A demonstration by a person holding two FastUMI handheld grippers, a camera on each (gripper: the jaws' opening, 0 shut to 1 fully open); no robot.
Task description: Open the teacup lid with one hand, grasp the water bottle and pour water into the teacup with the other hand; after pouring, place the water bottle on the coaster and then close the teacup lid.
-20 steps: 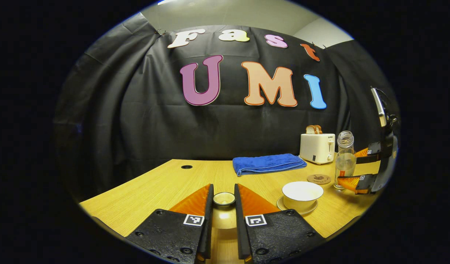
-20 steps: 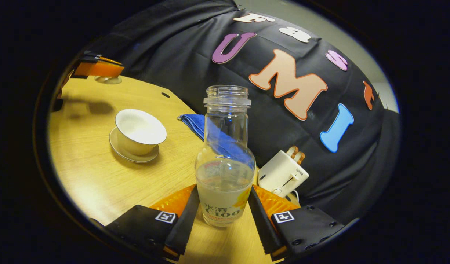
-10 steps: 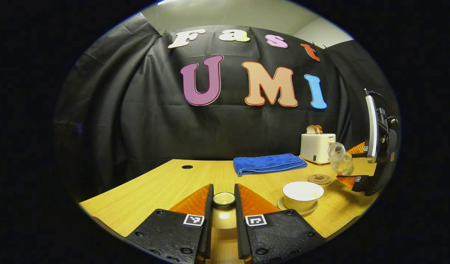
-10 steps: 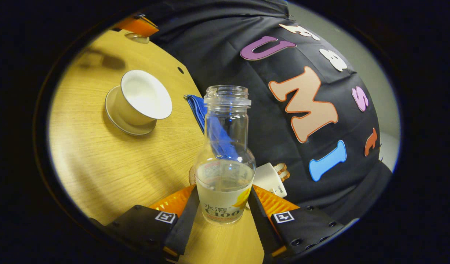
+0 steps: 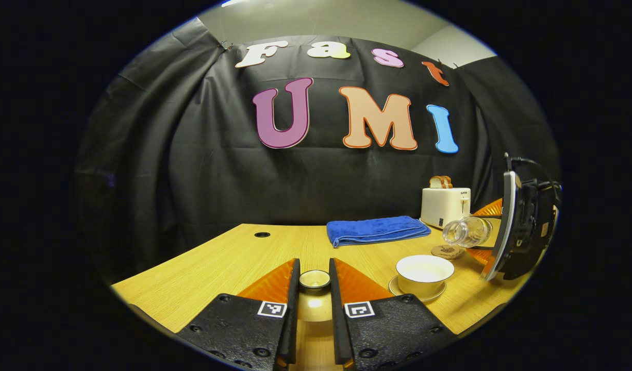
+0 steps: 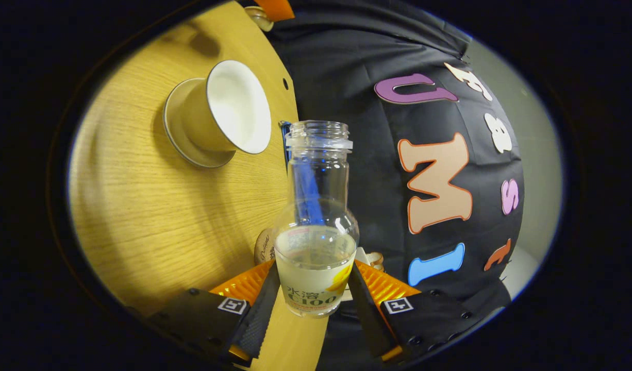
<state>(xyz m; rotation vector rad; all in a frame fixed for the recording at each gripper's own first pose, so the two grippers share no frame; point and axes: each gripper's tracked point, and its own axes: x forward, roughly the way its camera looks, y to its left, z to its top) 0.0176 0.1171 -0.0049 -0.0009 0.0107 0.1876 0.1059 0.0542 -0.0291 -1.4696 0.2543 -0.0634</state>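
Observation:
My left gripper (image 5: 314,281) is shut on the teacup lid (image 5: 314,280), holding it just above the wooden table by its knob. The white teacup (image 5: 425,272) stands uncovered on its saucer (image 5: 398,290) to the right. My right gripper (image 6: 311,288) is shut on the clear water bottle (image 6: 316,226), which has no cap and holds some water. In the left gripper view the water bottle (image 5: 465,231) lies almost level, mouth toward the teacup, above and right of its rim. In the right gripper view the teacup (image 6: 228,116) appears at upper left of the bottle mouth.
A round coaster (image 5: 446,252) lies behind the teacup, under the tilted bottle. A folded blue towel (image 5: 375,230) and a white toaster (image 5: 445,206) with bread stand at the back. The table (image 5: 233,263) has a cable hole (image 5: 262,234) at far left.
The right gripper has lifted the bottle off the table and tipped it from upright to nearly level, mouth toward the teacup. The left gripper and the lid have stayed still.

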